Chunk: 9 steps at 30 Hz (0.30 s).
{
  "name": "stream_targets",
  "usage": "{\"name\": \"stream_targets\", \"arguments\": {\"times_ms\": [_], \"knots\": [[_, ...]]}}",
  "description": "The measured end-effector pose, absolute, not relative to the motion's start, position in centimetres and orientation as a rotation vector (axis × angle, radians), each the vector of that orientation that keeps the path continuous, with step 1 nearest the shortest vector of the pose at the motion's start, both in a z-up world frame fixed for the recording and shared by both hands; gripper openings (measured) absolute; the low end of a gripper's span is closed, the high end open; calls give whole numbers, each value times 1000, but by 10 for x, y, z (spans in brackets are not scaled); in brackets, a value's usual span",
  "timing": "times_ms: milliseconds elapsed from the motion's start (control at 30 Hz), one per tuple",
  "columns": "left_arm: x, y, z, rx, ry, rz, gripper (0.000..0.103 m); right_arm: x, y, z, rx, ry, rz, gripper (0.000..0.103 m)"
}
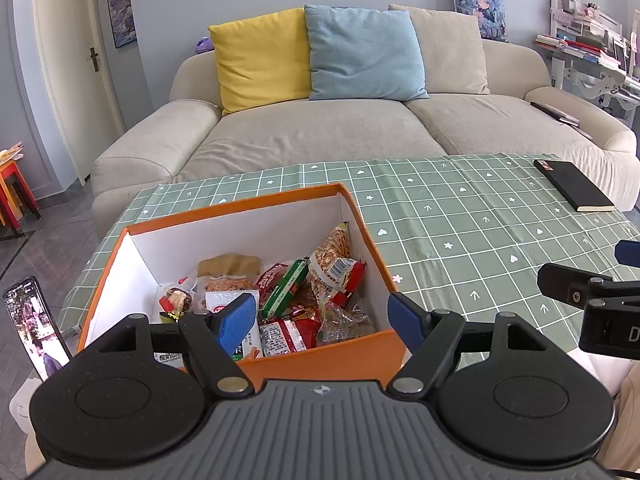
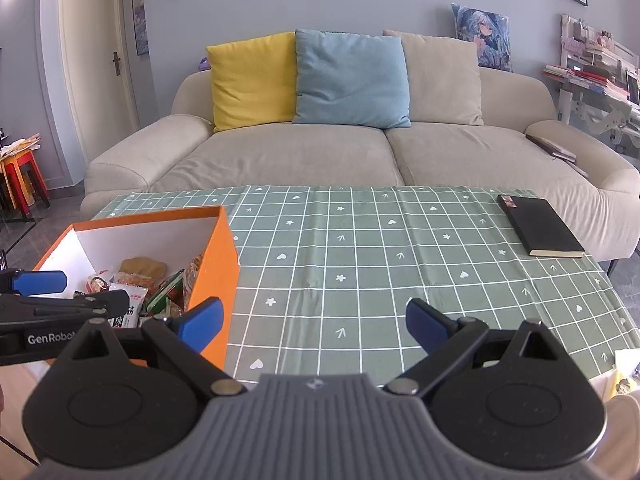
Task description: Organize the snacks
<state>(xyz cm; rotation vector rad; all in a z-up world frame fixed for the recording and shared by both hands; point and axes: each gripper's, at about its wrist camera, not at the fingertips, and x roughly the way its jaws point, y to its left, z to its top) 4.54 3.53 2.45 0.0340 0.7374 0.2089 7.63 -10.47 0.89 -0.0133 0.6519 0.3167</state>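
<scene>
An orange box (image 1: 348, 360) with white inner walls stands on the green checked tablecloth at the table's left end. Inside it lie several snack packets (image 1: 304, 292), red, green and brown ones. My left gripper (image 1: 322, 318) hovers open over the box's near edge, nothing between its blue pads. The right wrist view shows the same box (image 2: 212, 256) at the lower left with the packets (image 2: 160, 284) inside. My right gripper (image 2: 314, 322) is open over bare cloth to the right of the box, holding nothing.
A black notebook (image 2: 538, 226) lies at the table's far right corner. Behind the table (image 2: 360, 260) runs a beige sofa (image 2: 320, 152) with yellow, blue and beige cushions. A phone (image 1: 34, 320) stands propped left of the box. Red and yellow stools (image 2: 22, 180) sit at far left.
</scene>
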Motion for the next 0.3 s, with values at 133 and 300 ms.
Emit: {"name": "stream_targets", "arguments": {"times_ms": [133, 300], "knots": [[46, 35, 24, 32, 739, 209, 88, 76, -104, 6, -15, 657, 318, 95], [46, 35, 24, 32, 736, 208, 88, 76, -103, 4, -16, 661, 318, 95]]}}
